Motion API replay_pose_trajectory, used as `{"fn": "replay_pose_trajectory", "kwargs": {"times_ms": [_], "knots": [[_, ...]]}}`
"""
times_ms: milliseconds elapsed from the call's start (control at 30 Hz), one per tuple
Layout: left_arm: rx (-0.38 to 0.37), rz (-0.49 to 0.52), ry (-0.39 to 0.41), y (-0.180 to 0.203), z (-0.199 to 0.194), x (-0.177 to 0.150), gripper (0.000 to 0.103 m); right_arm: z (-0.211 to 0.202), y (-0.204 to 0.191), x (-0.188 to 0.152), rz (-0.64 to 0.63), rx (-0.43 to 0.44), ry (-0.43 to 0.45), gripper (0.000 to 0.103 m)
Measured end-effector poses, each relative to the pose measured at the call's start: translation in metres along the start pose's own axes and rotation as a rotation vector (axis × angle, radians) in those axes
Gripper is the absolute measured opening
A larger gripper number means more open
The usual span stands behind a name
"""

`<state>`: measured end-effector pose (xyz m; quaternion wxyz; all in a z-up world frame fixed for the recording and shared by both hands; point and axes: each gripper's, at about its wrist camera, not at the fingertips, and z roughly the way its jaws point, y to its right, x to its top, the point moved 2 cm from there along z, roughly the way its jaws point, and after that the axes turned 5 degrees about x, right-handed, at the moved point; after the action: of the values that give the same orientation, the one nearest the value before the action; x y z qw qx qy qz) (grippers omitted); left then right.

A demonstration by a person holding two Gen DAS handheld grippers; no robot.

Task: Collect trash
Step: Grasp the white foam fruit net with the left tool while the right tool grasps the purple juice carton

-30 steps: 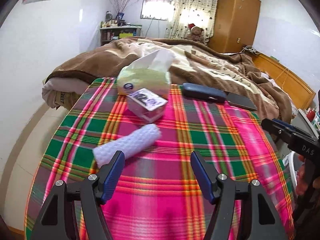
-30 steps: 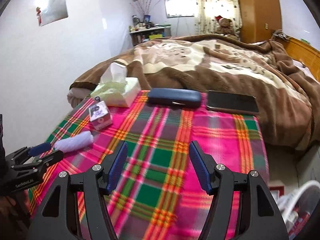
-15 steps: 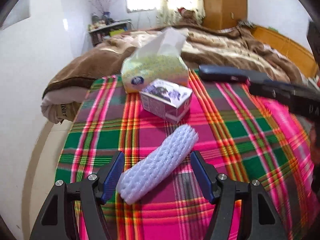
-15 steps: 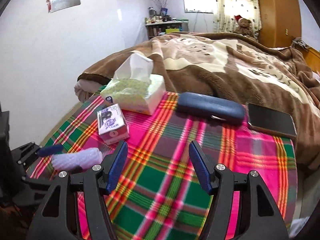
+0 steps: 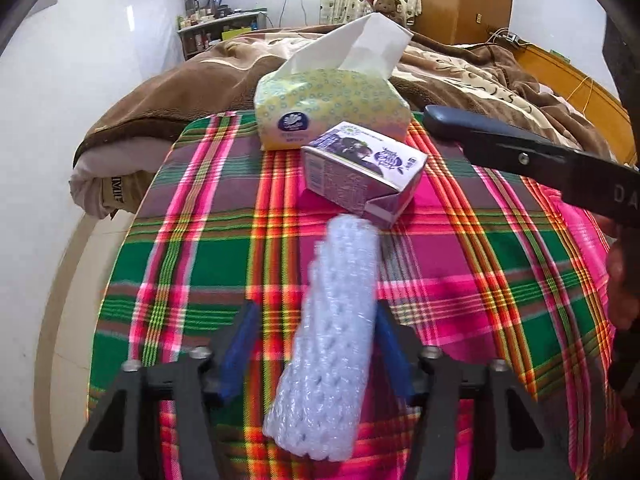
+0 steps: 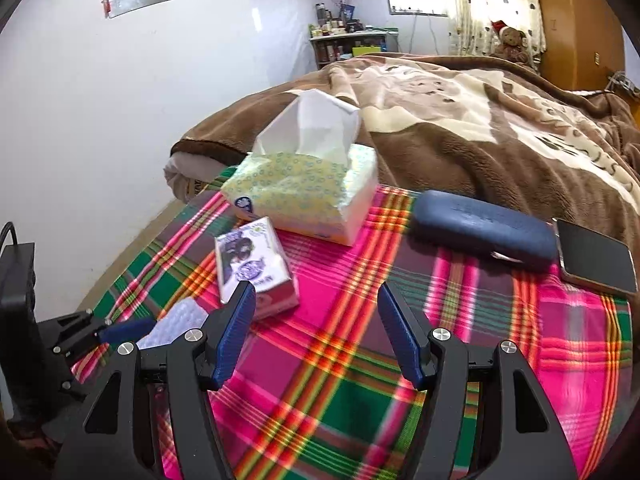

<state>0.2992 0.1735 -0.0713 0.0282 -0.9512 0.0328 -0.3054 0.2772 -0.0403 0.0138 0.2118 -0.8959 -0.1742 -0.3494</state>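
A white foam net sleeve (image 5: 332, 340) lies on the plaid cloth (image 5: 180, 248), lengthwise between my left gripper's (image 5: 316, 320) open blue fingers, which are not squeezing it. The sleeve also shows in the right wrist view (image 6: 176, 322), partly hidden by the gripper fingers. A small purple drink carton (image 5: 362, 172) lies on its side just beyond the sleeve. In the right wrist view the carton (image 6: 254, 266) is just ahead of my right gripper's left fingertip. My right gripper (image 6: 318, 300) is open and empty above the cloth.
A yellow-green tissue pack (image 6: 304, 192) stands behind the carton. A dark blue glasses case (image 6: 480, 228) and a black phone (image 6: 596, 256) lie at the far right. A brown blanket (image 6: 460, 120) covers the bed beyond. The right gripper's body (image 5: 540, 160) crosses the left view.
My left gripper has moved forward around the foam sleeve, which now lies between its fingers. My right gripper has moved left and closer to the carton and tissue pack.
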Motion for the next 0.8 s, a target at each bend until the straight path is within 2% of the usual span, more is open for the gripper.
{"fn": "replay_pose_trajectory", "kwargs": {"times_ms": [100, 200, 300, 433, 667, 800], "knots": [[-0.010, -0.039, 0.006, -0.008, -0.004, -0.003, 0.035, 0.006, -0.009, 0.002, -0.023, 0.018, 0.000, 0.065], [-0.008, -0.120, 0.011, -0.023, -0.006, -0.006, 0.035, 0.014, -0.018, 0.006, -0.048, 0.028, 0.010, 0.065], [0.013, -0.147, 0.020, -0.030, -0.009, -0.009, 0.035, 0.022, -0.024, 0.009, -0.073, 0.028, 0.005, 0.065], [0.005, -0.197, 0.020, -0.038, -0.008, -0.011, 0.035, 0.036, -0.033, 0.012, -0.116, 0.028, -0.015, 0.065], [0.004, -0.209, 0.022, -0.039, -0.007, -0.010, 0.035, 0.055, -0.031, 0.012, -0.134, -0.022, -0.062, 0.065], [-0.011, -0.228, 0.023, -0.042, -0.007, -0.010, 0.035, 0.057, -0.029, 0.009, -0.117, -0.013, -0.080, 0.065]]}}
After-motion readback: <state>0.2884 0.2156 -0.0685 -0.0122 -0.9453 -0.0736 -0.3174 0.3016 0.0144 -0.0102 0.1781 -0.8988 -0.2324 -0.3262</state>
